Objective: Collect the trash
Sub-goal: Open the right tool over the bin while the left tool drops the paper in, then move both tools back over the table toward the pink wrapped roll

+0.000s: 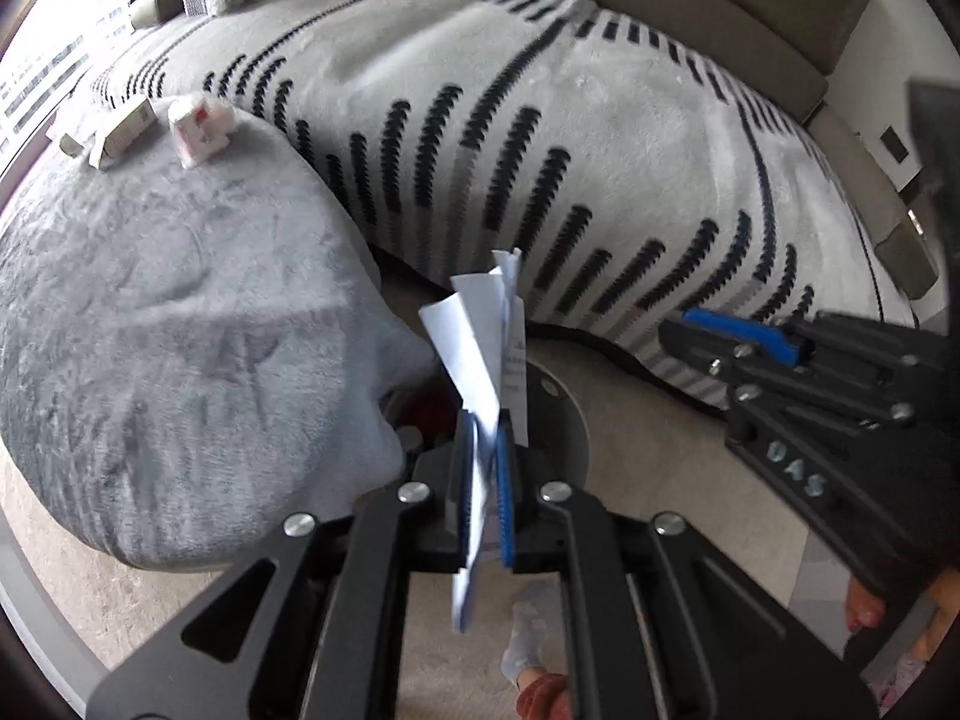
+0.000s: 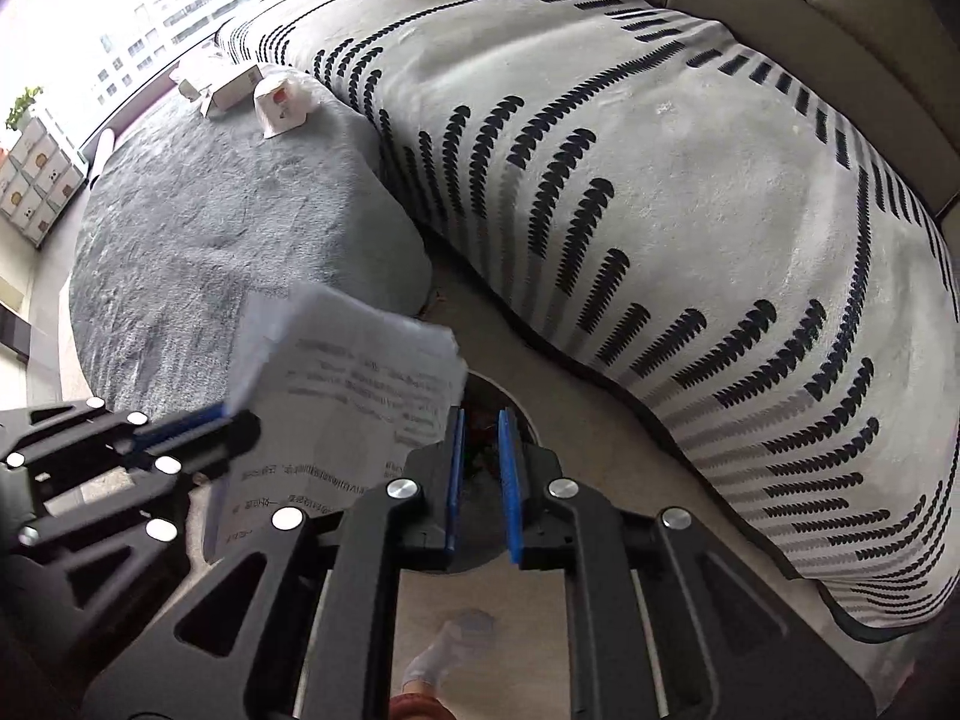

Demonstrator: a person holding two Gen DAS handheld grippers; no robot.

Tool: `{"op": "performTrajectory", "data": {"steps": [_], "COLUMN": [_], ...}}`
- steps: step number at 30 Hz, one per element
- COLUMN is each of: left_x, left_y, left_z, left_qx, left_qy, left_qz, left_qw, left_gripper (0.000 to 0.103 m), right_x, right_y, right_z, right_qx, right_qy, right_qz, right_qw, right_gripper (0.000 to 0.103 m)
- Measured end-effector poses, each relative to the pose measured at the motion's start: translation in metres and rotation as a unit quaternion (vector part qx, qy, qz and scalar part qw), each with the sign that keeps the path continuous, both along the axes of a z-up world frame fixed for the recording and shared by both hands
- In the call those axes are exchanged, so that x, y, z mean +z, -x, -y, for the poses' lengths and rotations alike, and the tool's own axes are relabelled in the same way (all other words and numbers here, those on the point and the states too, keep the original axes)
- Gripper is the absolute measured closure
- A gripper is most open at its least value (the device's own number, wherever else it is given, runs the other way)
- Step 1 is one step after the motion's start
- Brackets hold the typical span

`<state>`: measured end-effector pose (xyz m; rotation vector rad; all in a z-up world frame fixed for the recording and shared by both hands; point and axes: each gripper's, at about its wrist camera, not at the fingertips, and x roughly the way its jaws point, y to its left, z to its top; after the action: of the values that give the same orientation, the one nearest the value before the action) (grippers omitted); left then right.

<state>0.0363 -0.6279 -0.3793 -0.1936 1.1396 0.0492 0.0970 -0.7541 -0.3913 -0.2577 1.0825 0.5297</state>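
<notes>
Your left gripper points steeply down with its jaws nearly together and a folded sheet of printed paper between the blue pads; the sheet stands up past the fingertips and hangs out below them. It looks loosely held, and you cannot tell from either view whether the pads press on it. Your right gripper has a narrow gap between its pads and nothing in it.

Both grippers hang over a round bin on the pale carpet, its dark opening just beyond the fingertips. To the left lies a grey plush rug; at its far edge rest small white cartons. To the right a white blanket with dark dashes covers a sofa. A bright window fills the far left. Your socked foot shows on the near floor.
</notes>
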Motion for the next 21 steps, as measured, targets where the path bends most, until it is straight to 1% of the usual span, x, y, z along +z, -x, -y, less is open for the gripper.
{"op": "performTrajectory", "data": {"steps": [1, 2, 3, 4, 5, 11, 12, 13, 14, 15, 16, 17, 20, 21], "left_x": [-0.003, -0.003, -0.003, -0.003, -0.001, 0.003, 0.005, 0.008, 0.01, 0.012, 0.014, 0.016, 0.025, 0.027], "left_y": [-0.001, -0.001, -0.001, 0.0, 0.002, 0.003, 0.004, 0.005, 0.006, 0.007, 0.009, 0.01, 0.016, 0.018], "left_z": [0.002, 0.003, 0.003, 0.002, 0.002, -0.001, -0.002, -0.004, -0.006, -0.008, -0.011, -0.013, -0.028, -0.033], "left_qx": [0.003, 0.007, 0.015, 0.021, 0.028, 0.055, 0.062, 0.07, 0.076, 0.084, 0.092, 0.1, 0.133, 0.139], "left_qy": [-0.005, -0.009, -0.016, -0.022, -0.026, -0.042, -0.043, -0.045, -0.048, -0.051, -0.054, -0.056, -0.063, -0.065], "left_qz": [-0.004, -0.004, 0.0, 0.005, 0.011, 0.007, 0.008, 0.008, 0.008, 0.008, 0.008, 0.008, 0.013, 0.014], "left_qw": [1.0, 0.9999, 0.9998, 0.9995, 0.9992, 0.9976, 0.9971, 0.9965, 0.9959, 0.9951, 0.9943, 0.9933, 0.9891, 0.988], "left_gripper": [0.08, 0.062, 0.052, 0.036, 0.033, 0.033, 0.033, 0.033, 0.033, 0.033, 0.032, 0.03, 0.029, 0.028], "right_x": [0.0, -0.001, -0.001, -0.002, -0.002, 0.001, 0.003, 0.004, 0.007, 0.011, 0.015, 0.019, 0.028, 0.031], "right_y": [-0.001, -0.002, -0.003, -0.004, -0.005, -0.006, -0.007, -0.008, -0.008, -0.008, -0.009, -0.009, -0.011, -0.013], "right_z": [0.001, 0.002, 0.002, 0.002, 0.001, -0.006, -0.009, -0.01, -0.012, -0.014, -0.016, -0.019, -0.031, -0.035], "right_qx": [0.002, 0.004, 0.007, 0.011, 0.014, 0.047, 0.055, 0.059, 0.064, 0.068, 0.072, 0.078, 0.094, 0.098], "right_qy": [-0.001, -0.002, -0.002, -0.003, -0.003, -0.008, -0.009, -0.01, -0.01, -0.01, -0.012, -0.014, -0.013, -0.014], "right_qz": [0.0, -0.001, -0.001, -0.002, -0.003, -0.003, -0.002, -0.001, 0.003, 0.01, 0.019, 0.027, 0.039, 0.042], "right_qw": [1.0, 1.0, 1.0, 1.0, 1.0, 0.999, 0.998, 0.998, 0.998, 0.998, 0.997, 0.996, 0.995, 0.994], "right_gripper": [0.092, 0.092, 0.092, 0.092, 0.092, 0.092, 0.09, 0.086, 0.07, 0.052, 0.046, 0.043, 0.038, 0.037]}}
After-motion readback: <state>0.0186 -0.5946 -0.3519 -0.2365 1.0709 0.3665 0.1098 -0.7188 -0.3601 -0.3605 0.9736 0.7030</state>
